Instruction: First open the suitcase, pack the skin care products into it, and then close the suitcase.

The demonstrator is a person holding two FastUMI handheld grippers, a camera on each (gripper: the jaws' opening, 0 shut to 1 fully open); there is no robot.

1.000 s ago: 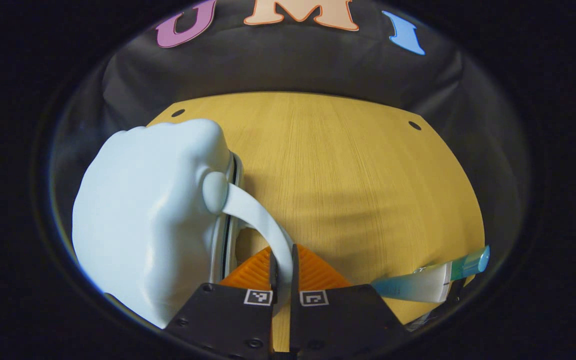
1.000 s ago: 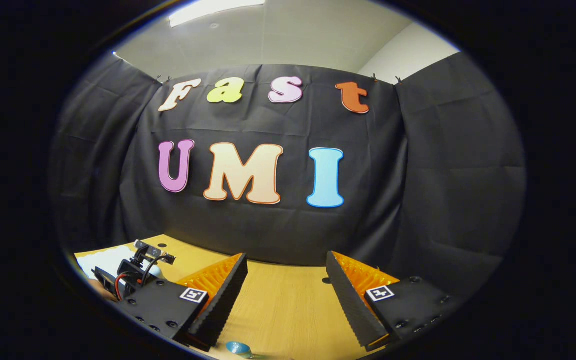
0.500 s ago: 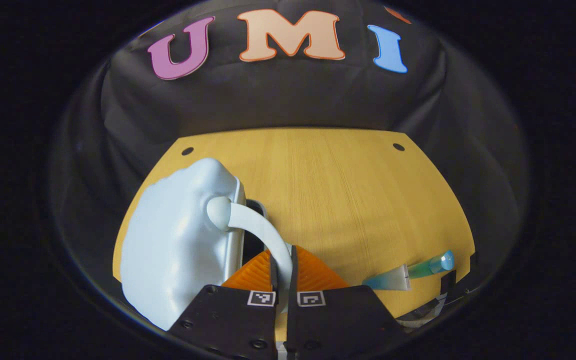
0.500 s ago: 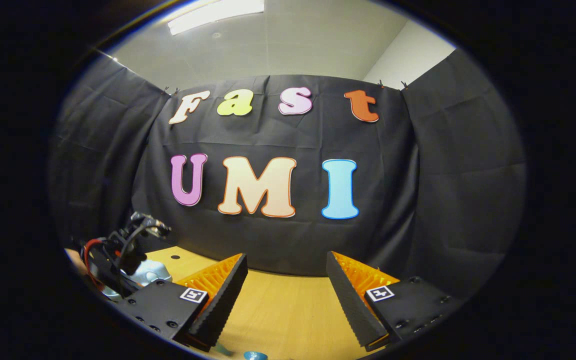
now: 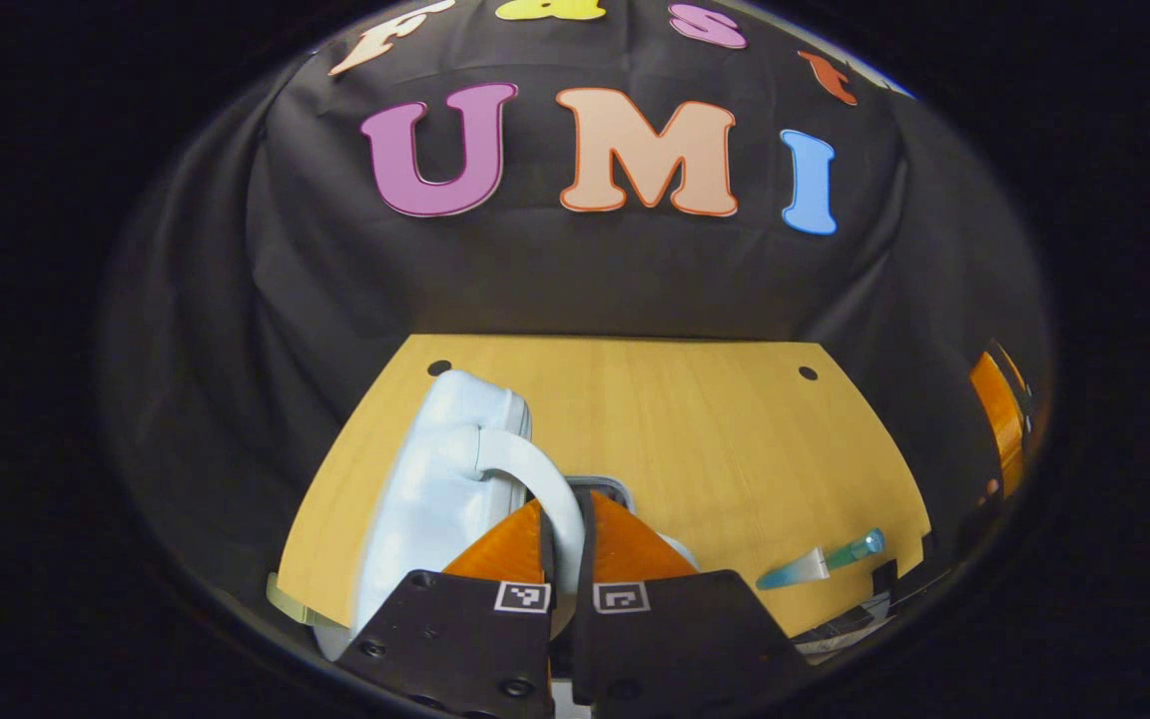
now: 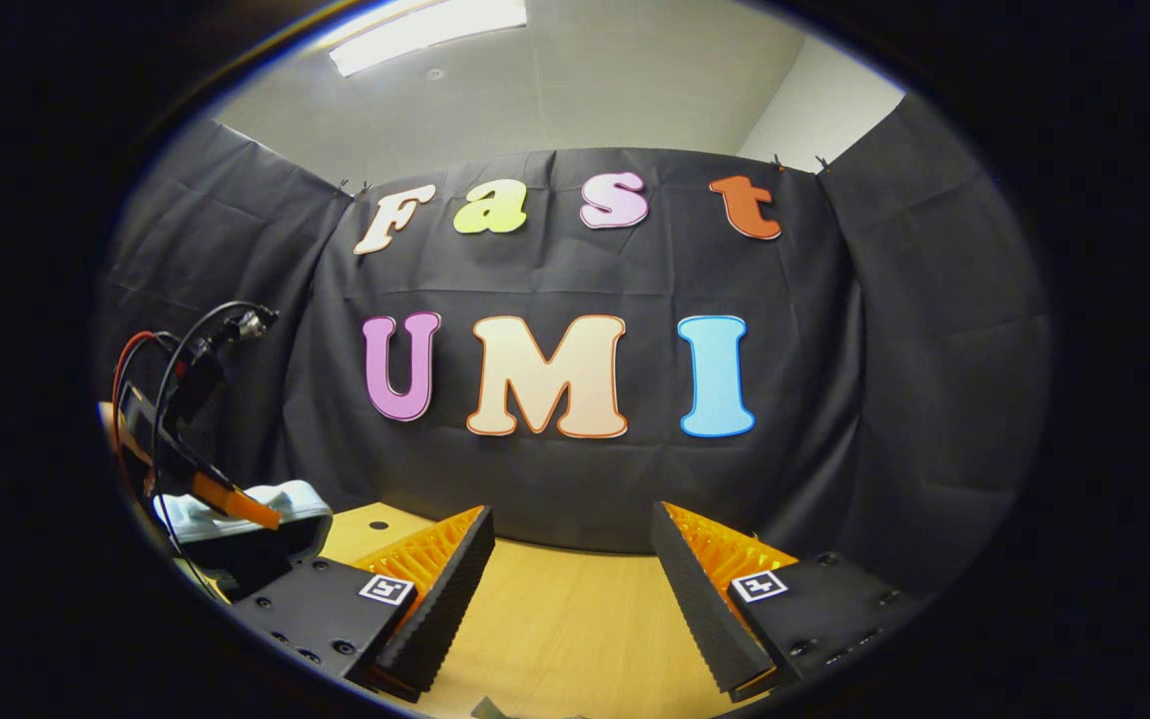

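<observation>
**L gripper clamped on suitcase handle**

L gripper [image 5: 564, 519]: fingers pinch handle [image 5: 535, 479] of pale blue suitcase [image 5: 435, 479], lid raised, on wooden table [image 5: 695, 439]. Skin care tube [image 5: 820, 562] lies on table, well to the right. R gripper [image 6: 570, 589]: fingers wide apart, holding nothing, above table.

Black cloth wall [image 6: 884, 379] drapes booth on three sides. Wood-grain counter [image 5: 695, 439] with two dark holes near far edge. Pale ceiling [image 6: 585, 90], lit strip light [image 6: 425, 22] overhead.
</observation>
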